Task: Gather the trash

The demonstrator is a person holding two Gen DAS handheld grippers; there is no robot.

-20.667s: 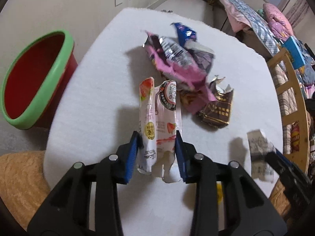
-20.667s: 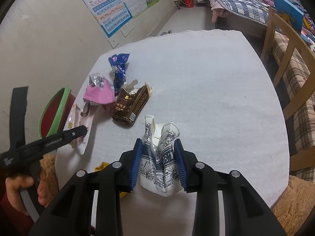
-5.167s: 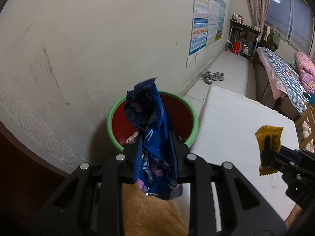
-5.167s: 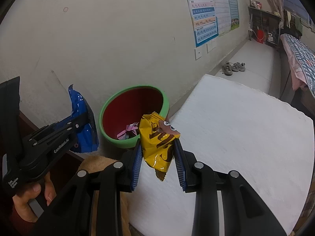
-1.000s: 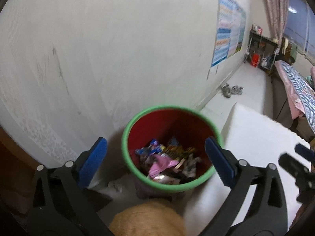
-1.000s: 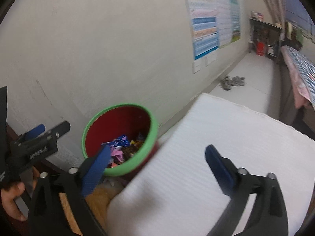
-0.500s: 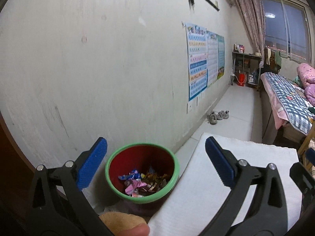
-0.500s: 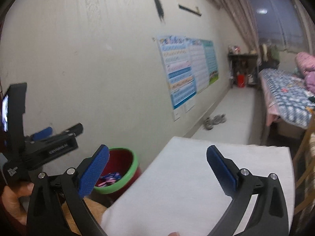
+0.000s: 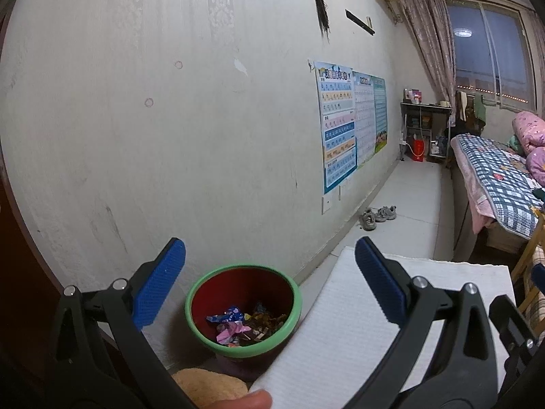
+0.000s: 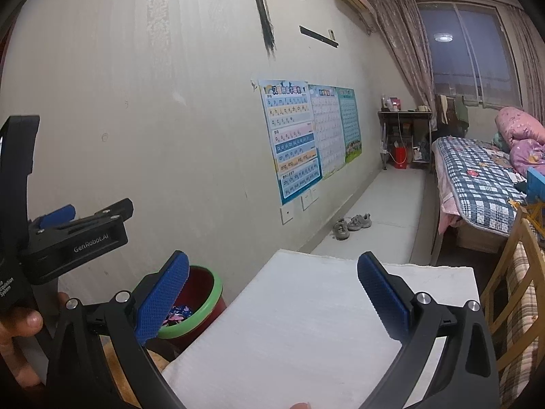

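A red bin with a green rim (image 9: 289, 332) stands on the floor by the wall, left of the white-covered table (image 9: 340, 334). Several crumpled wrappers (image 9: 243, 323) lie inside it. My left gripper (image 9: 269, 283) is open and empty, held high above the bin and the table edge. My right gripper (image 10: 272, 293) is open and empty above the table (image 10: 299, 323). The bin (image 10: 201, 320) shows at the lower left of the right wrist view, partly behind my left finger. The left gripper's body (image 10: 75, 238) shows at the left of that view.
A tan cushioned seat (image 9: 207, 387) sits below the bin. A wooden chair (image 10: 511, 293) stands right of the table, a bed (image 10: 477, 177) beyond it. Shoes (image 9: 378, 216) lie on the floor by the wall with posters (image 10: 306, 139).
Both grippers have lifted and tilted up, so the bin and table look smaller and lower in view. Both stay open and empty.
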